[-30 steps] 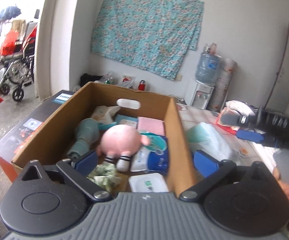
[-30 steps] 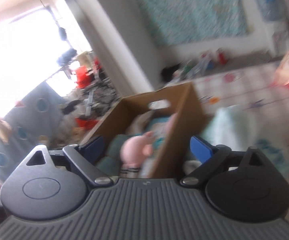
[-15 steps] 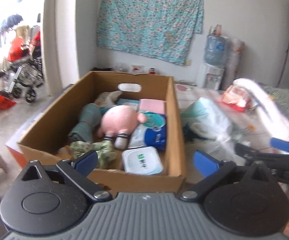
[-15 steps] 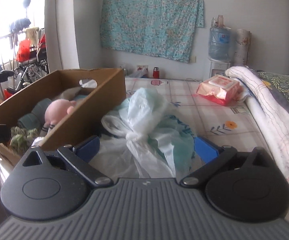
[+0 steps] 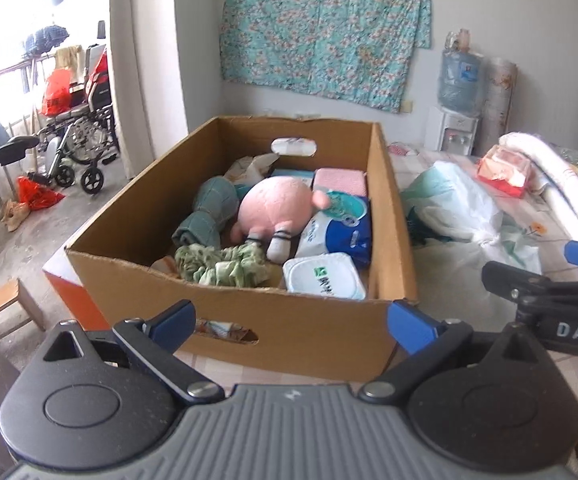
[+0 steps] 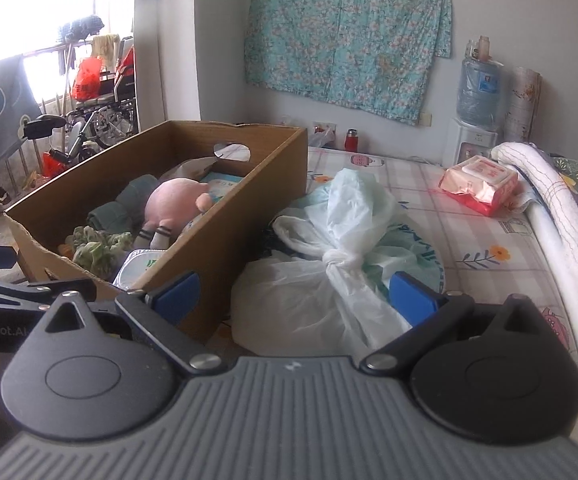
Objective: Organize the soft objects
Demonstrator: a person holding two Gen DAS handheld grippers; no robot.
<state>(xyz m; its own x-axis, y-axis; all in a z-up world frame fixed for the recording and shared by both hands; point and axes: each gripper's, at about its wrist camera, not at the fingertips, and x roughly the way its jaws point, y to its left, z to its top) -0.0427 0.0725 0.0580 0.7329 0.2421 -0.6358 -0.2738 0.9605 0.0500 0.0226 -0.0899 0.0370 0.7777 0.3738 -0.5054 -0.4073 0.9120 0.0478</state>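
The cardboard box [image 5: 249, 320] is the landmark here, sitting at the edge of a bed with a checked, flower-printed sheet [image 6: 469, 216]. Inside it lie a pink plush toy [image 5: 275, 210], a rolled green cloth [image 5: 209, 212] to the toy's left, a crumpled green floral scrunchie-like cloth [image 5: 225, 266] near the front wall, a blue-and-white tissue pack [image 5: 339, 226] to the toy's right, a pink pack [image 5: 341, 182] behind that, and a white lidded wipes pack [image 5: 323, 276] in the front right corner. Just right of the box, outside it, sits a knotted plastic bag [image 6: 341, 248] stuffed with something soft; farther right, near a rolled white blanket [image 6: 549, 200], lies a red wipes pack [image 6: 479, 182].

The left gripper [image 5: 291, 326] hovers in front of the box's near wall, jaws spread wide and holding nothing. The right gripper [image 6: 295, 294] points at the plastic bag, jaws likewise wide apart and empty, with the bag's knot lying between the blue fingertips [image 6: 411, 294] in the view, though I cannot tell whether they touch it.

My judgement: most soft things are already boxed, and the bag is the next pick. That calls for closing on the knot, lifting, and carrying it left over the box wall.

Readable writing: "DAS" on the right tool's body in the left view, "nRobot.AI" on the left tool in the right view; the pack labels are too small to read
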